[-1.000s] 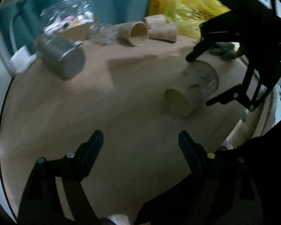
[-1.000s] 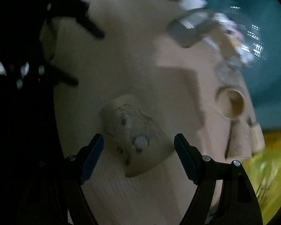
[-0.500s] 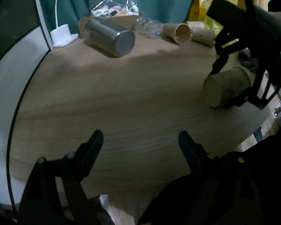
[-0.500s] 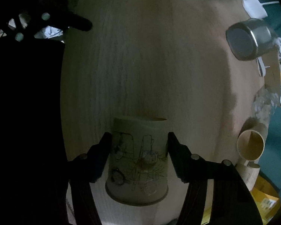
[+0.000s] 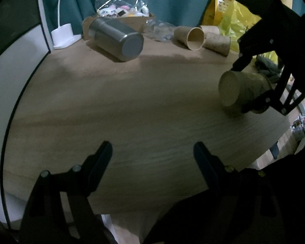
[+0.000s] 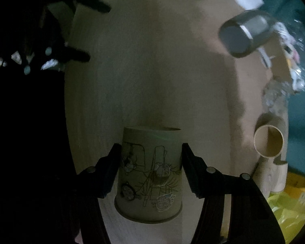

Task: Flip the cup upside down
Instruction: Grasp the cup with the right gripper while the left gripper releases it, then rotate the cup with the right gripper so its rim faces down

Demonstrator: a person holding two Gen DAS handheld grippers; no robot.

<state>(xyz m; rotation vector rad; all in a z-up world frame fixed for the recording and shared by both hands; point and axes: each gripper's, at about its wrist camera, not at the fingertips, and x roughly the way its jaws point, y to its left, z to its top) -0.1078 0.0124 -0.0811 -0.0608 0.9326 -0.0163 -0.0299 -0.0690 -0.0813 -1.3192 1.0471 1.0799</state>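
We see the cup (image 6: 149, 174) clamped sideways between our right gripper's (image 6: 150, 152) jaws above the counter (image 5: 132, 105), left gripper (image 5: 152, 150) jaws open and empty, steel tumbler (image 5: 120, 40) and paper tubes (image 5: 193, 37) lying well apart.

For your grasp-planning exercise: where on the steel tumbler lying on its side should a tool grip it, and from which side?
Grip the steel tumbler across the middle of its round wall, coming from above with fingers on either side. It lies on the table, closed flat base facing the left wrist camera, so no rim shows to pinch.
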